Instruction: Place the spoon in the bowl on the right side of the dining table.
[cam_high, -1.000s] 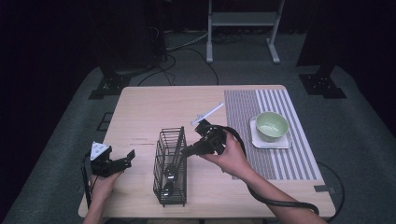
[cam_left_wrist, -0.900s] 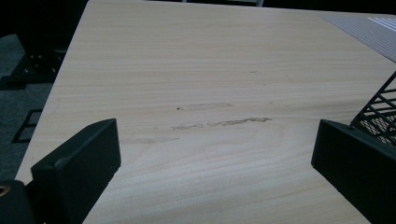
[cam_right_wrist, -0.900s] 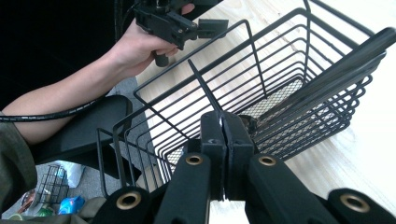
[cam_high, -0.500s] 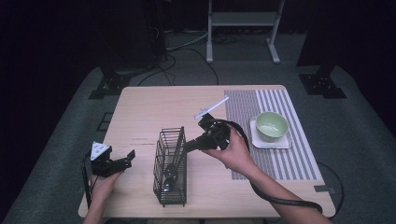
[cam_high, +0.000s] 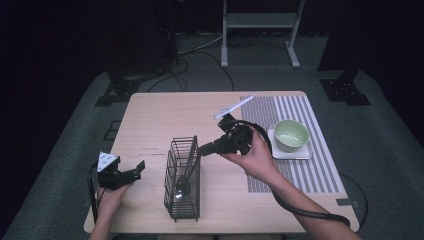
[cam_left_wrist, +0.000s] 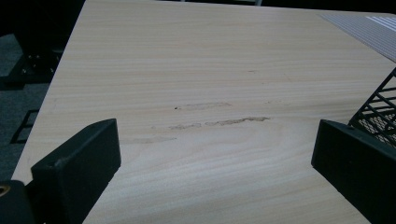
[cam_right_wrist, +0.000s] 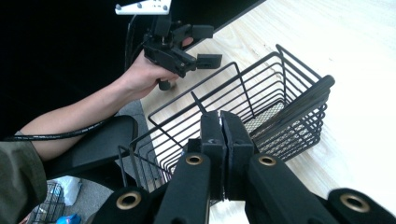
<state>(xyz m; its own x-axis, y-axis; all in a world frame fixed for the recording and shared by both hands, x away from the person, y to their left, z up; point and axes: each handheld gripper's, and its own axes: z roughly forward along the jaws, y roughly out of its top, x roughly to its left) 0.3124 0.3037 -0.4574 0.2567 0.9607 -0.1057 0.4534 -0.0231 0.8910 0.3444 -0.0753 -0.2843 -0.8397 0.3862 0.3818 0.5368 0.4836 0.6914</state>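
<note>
1. Right tongs (cam_right_wrist: 223, 122) are pressed together on a thin black handle of the spoon (cam_high: 183, 184) standing in the wire basket (cam_high: 182, 200).
2. Left tongs (cam_left_wrist: 212, 154) gape wide, empty, over the tabletop (cam_high: 160, 120).

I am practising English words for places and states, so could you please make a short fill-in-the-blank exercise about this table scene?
1. The right gripper holds a thin dark utensil handle over the black wire ____.
2. The green bowl stands on a white ____.
3. The jaws of the left gripper are ____, with nothing between them.
4. A spoon lies ____ the wire holder.

Missing words: basket; square plate; open; inside
</note>
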